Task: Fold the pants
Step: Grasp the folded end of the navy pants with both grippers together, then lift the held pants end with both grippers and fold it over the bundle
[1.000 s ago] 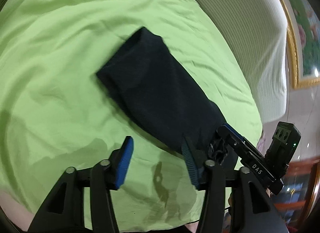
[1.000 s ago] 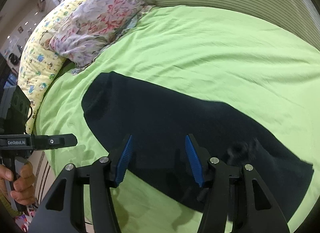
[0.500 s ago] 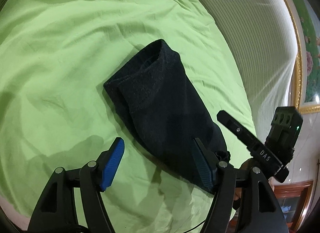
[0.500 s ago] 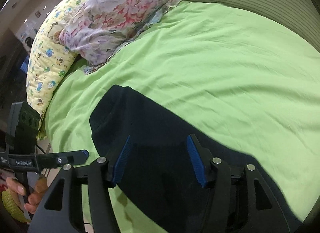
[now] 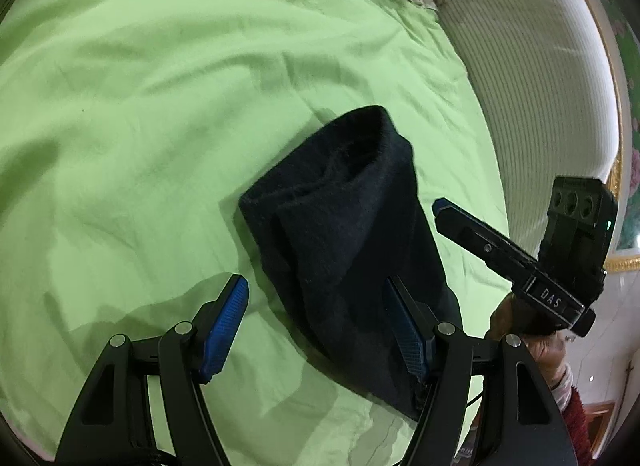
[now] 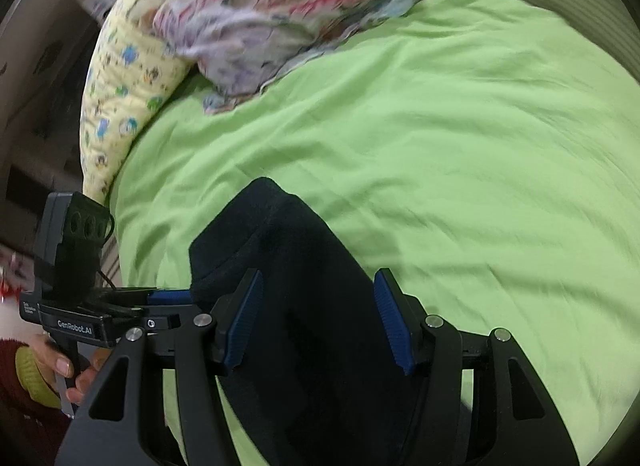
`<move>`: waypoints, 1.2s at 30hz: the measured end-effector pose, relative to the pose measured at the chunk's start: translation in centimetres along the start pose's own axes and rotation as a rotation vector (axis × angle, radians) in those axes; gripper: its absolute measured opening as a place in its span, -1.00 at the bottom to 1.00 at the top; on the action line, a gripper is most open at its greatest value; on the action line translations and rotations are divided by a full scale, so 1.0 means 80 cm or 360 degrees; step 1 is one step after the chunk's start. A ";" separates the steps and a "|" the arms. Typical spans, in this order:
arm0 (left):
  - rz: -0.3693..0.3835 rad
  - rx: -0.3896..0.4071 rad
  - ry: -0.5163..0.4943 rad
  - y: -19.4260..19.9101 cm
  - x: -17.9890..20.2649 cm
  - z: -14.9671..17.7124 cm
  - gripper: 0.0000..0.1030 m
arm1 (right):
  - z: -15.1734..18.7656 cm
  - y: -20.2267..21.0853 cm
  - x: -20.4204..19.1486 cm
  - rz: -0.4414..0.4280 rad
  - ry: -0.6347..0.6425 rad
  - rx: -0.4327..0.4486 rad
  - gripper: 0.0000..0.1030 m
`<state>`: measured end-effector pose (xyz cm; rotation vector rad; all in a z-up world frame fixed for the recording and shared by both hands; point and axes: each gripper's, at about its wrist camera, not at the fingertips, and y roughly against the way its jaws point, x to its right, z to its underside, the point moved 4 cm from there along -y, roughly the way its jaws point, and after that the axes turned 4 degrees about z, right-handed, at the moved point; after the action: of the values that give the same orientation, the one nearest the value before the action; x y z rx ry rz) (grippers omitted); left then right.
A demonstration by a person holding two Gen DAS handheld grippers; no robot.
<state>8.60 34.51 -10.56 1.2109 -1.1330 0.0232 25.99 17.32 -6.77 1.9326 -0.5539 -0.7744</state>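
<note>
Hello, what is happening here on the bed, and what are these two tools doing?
A person is folding dark pants on a bed with a green sheet. They hold a two-finger gripper in each hand. The pants lie in a long, narrow, already folded bundle. The left gripper and the right gripper are both open above the near end of the pants, and neither grips the fabric. Floral pillows lie at the head of the bed.
</note>
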 end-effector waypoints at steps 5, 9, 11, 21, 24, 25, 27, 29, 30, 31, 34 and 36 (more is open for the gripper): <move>-0.0011 0.0034 0.0011 -0.011 -0.004 -0.007 0.31 | -0.018 -0.024 0.000 -0.0024 0.0042 -0.0070 0.15; -0.0032 0.0043 -0.0041 -0.014 -0.001 -0.009 0.14 | -0.025 -0.041 -0.006 -0.0081 0.0087 -0.0142 0.06; -0.0039 0.0041 -0.0050 -0.018 -0.001 -0.012 -0.05 | -0.024 -0.049 -0.012 -0.0081 0.0123 -0.0166 -0.03; 0.0035 0.0067 -0.0175 -0.005 0.028 -0.018 -0.45 | -0.016 -0.016 -0.006 -0.0130 0.0043 -0.0023 -0.53; 0.0066 0.0078 -0.0261 0.002 0.056 -0.018 -0.48 | -0.014 0.014 -0.003 -0.0149 0.0000 0.0070 -0.55; 0.0084 0.0082 -0.0294 0.007 0.067 -0.016 -0.49 | -0.012 0.026 -0.001 -0.0158 -0.0014 0.0104 -0.55; 0.0121 0.0086 -0.0350 0.016 0.087 -0.011 -0.50 | -0.008 0.047 0.003 -0.0166 -0.0037 0.0159 -0.56; 0.0168 0.0083 -0.0400 0.023 0.110 -0.007 -0.51 | 0.000 0.074 0.006 -0.0177 -0.0065 0.0231 -0.57; 0.0190 0.0080 -0.0424 0.024 0.120 -0.003 -0.51 | 0.004 0.087 0.009 -0.0180 -0.0076 0.0261 -0.57; 0.0217 0.0071 -0.0450 0.026 0.132 0.001 -0.51 | 0.009 0.100 0.011 -0.0181 -0.0083 0.0294 -0.57; 0.0292 0.0032 -0.0529 0.026 0.165 0.015 -0.51 | 0.033 0.141 0.023 -0.0153 -0.0152 0.0455 -0.57; 0.0321 0.0005 -0.0588 0.025 0.187 0.028 -0.51 | 0.051 0.160 0.029 -0.0145 -0.0188 0.0505 -0.58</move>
<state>13.35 25.78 1.01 1.1263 -1.5758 -0.0473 23.91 7.58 2.56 2.2256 -0.6981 -0.9061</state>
